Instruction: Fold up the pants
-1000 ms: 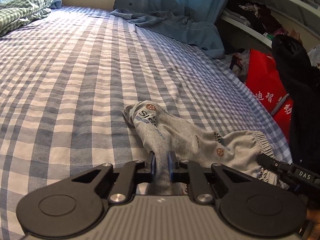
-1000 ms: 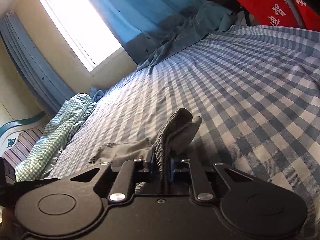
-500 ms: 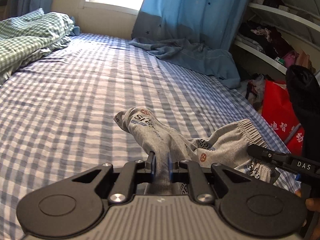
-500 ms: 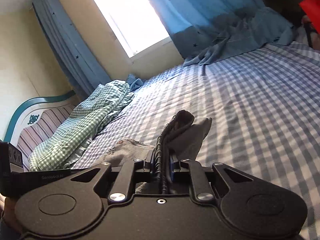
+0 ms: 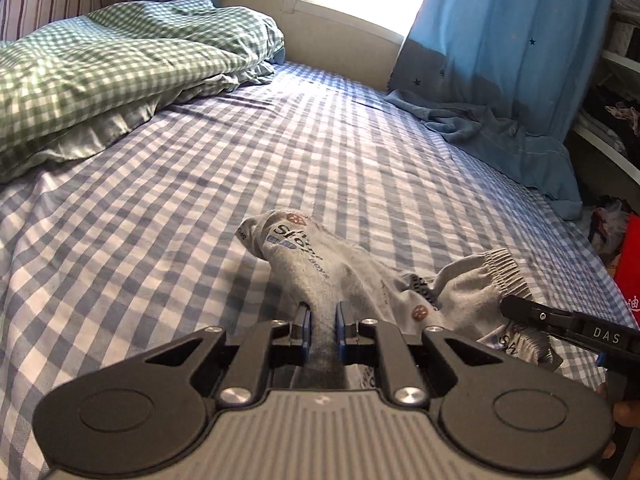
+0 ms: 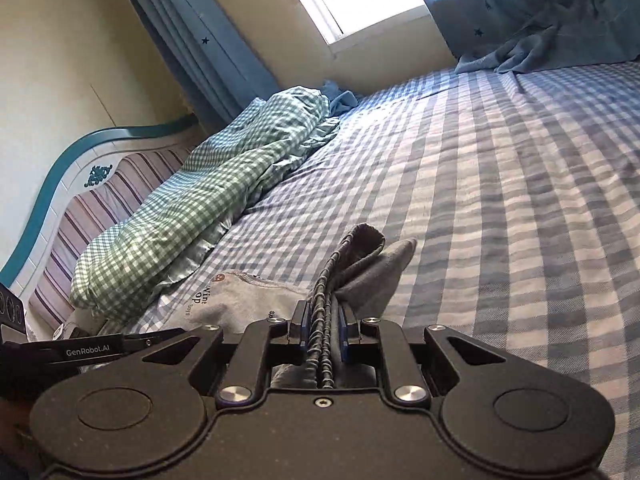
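Your left gripper (image 5: 323, 330) pinches a leg of the pants (image 5: 320, 268), which stretches away across the bed (image 5: 200, 200); your right gripper (image 6: 323, 330) clamps their waistband.

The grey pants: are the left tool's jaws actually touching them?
Touching. The left wrist view shows the left gripper with its jaws pressed on a bunch of grey pants.

The right claw (image 6: 323, 330) pinches the pants' (image 6: 352, 268) gathered waistband; the left claw (image 6: 120, 346) lies low to its left.
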